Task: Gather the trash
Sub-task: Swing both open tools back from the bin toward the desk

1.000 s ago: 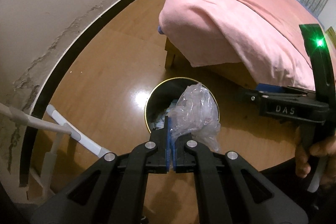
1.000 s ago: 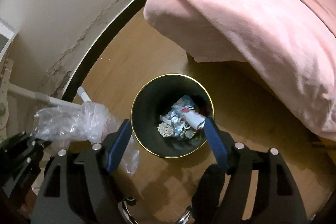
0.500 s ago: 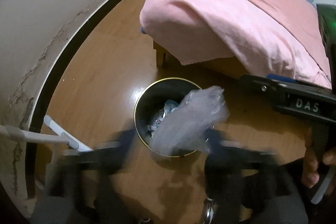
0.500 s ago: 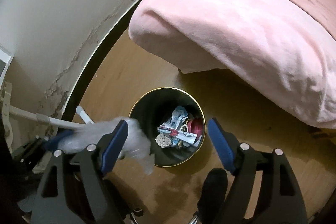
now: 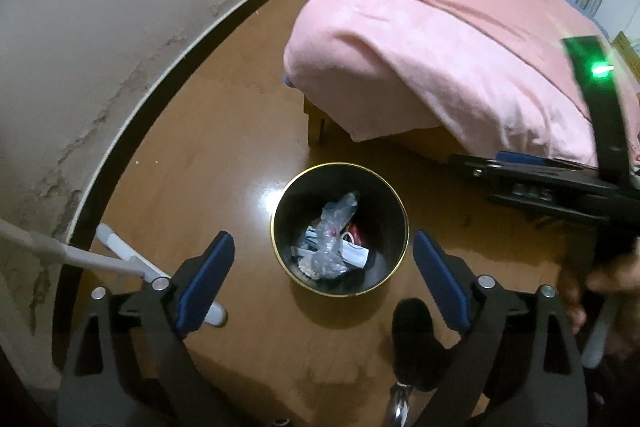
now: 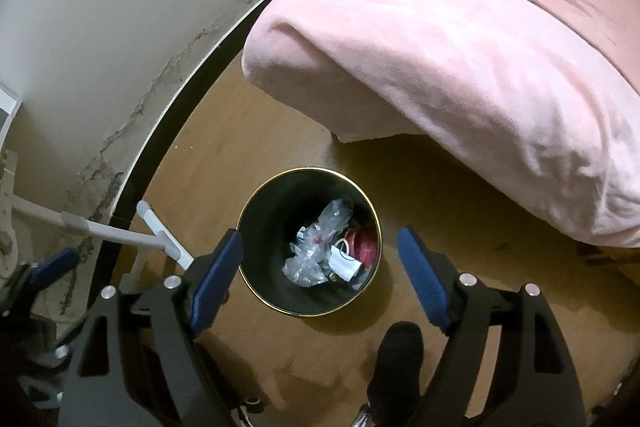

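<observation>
A black round bin with a gold rim point(image 5: 280, 211) point(image 6: 248, 203) stands on the wooden floor. A crumpled clear plastic bag point(image 5: 330, 239) point(image 6: 316, 243) lies inside it on top of other rubbish. My left gripper point(image 5: 322, 275) is open and empty, held above the bin with a blue pad on each side of it. My right gripper point(image 6: 318, 275) is also open and empty above the bin. The right gripper's body shows at the right of the left wrist view point(image 5: 560, 187).
A bed with a pink blanket point(image 5: 440, 39) point(image 6: 460, 39) stands beyond the bin. A white metal rack leg point(image 5: 132, 267) point(image 6: 160, 235) lies left of the bin by the wall and black skirting. A dark-socked foot point(image 5: 412, 339) point(image 6: 396, 359) stands near the bin.
My left gripper opened and let go of the plastic bag, which fell into the bin. Both grippers rose a little above the bin.
</observation>
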